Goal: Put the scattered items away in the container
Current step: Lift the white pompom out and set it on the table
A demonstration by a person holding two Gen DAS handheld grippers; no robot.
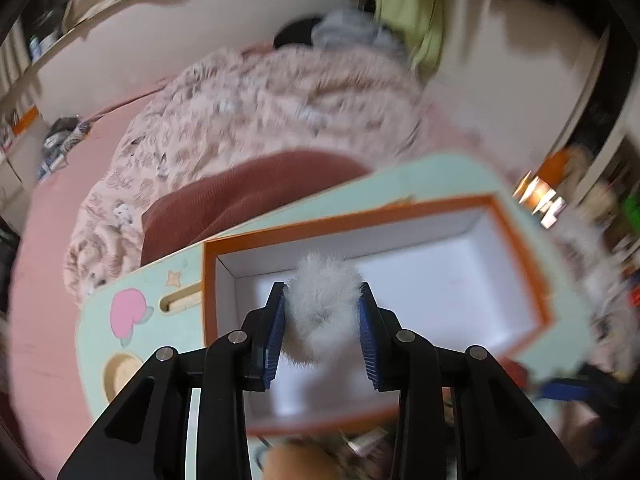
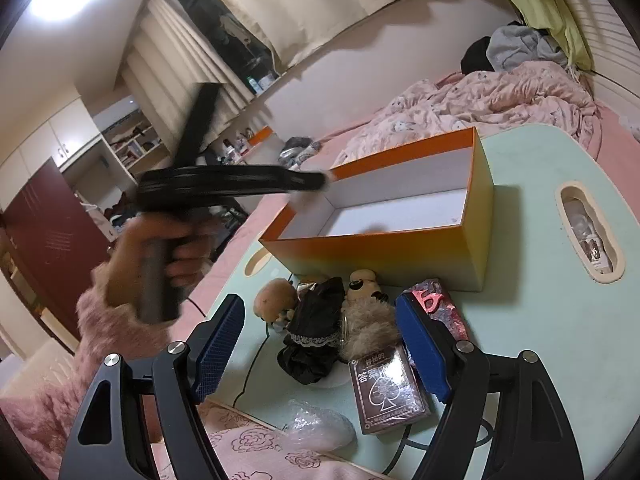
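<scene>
Gripping a white fluffy pom-pom (image 1: 322, 308) between its blue pads, your left gripper (image 1: 323, 334) hangs over the open orange box (image 1: 516, 216), the fur bulging out above and below the jaws. From the right wrist view you see the same tool side-on, your left hand (image 2: 160, 256) wrapped round its handle and a pink fuzzy sleeve (image 2: 116, 332) at the wrist, its tip reaching over the near corner of the box; motion blur hides the fingertips there. The box sits on the pale green lap table (image 2: 532, 240) and its white floor looks bare, so this reads as the first drop of the tidy-up, at the carry-and-release stage. What the next move calls for, by this view, is bringing the pom-pom well inside the walls, then letting the jaws spread so it falls clear of the pads; the fur may cling, so a small lift away could help. Your right gripper (image 2: 322, 344) waits released, its jaws wide and holding nothing, poised above the pile left on the table in front of the box: a brown plush toy (image 2: 276, 300), a black lace-trimmed cloth (image 2: 316, 328), a tan furry charm (image 2: 368, 320), a boxed deck of cards (image 2: 386, 392), a shiny pink wrapper (image 2: 436, 300) and a clear plastic bag (image 2: 320, 424) at the near edge.
</scene>
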